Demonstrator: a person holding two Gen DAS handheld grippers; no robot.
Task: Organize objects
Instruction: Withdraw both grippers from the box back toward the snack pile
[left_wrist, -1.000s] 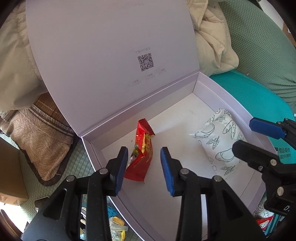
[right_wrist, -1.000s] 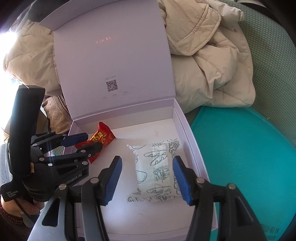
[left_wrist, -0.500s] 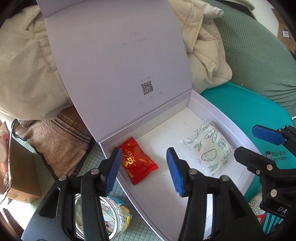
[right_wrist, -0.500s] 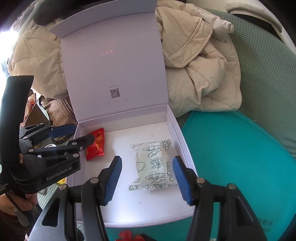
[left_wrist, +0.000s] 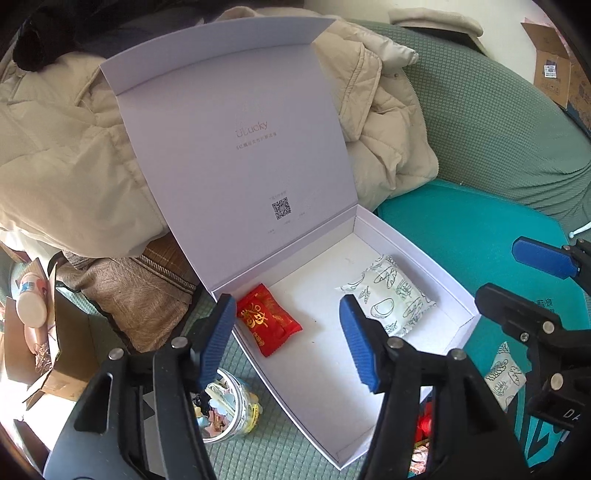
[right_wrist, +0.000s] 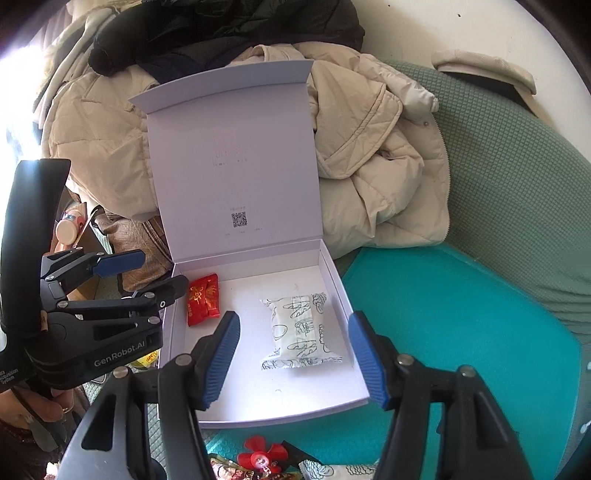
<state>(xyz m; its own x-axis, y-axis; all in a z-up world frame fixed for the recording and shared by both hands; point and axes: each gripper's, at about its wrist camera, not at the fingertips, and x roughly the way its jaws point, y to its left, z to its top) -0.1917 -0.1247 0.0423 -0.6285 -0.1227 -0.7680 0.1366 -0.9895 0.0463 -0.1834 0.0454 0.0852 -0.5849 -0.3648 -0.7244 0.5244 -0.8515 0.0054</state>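
1. A lived-in home, most likely a sitting room: a green textured sofa (right_wrist: 509, 177) curves along the back.
2. Beige quilted jackets (right_wrist: 376, 162) and a dark garment (right_wrist: 236, 33) lie heaped on the sofa, as cast-off clothing does in a home.
3. A brown woven cushion (left_wrist: 136, 295) and a teal mat (right_wrist: 461, 317) lie on the seat.
4. Household clutter lies about: a cardboard box (left_wrist: 557, 74) by the wall, a glass jar (left_wrist: 229, 410) of small trinkets, and an open gift box (right_wrist: 258, 410) holding wrapped snacks.
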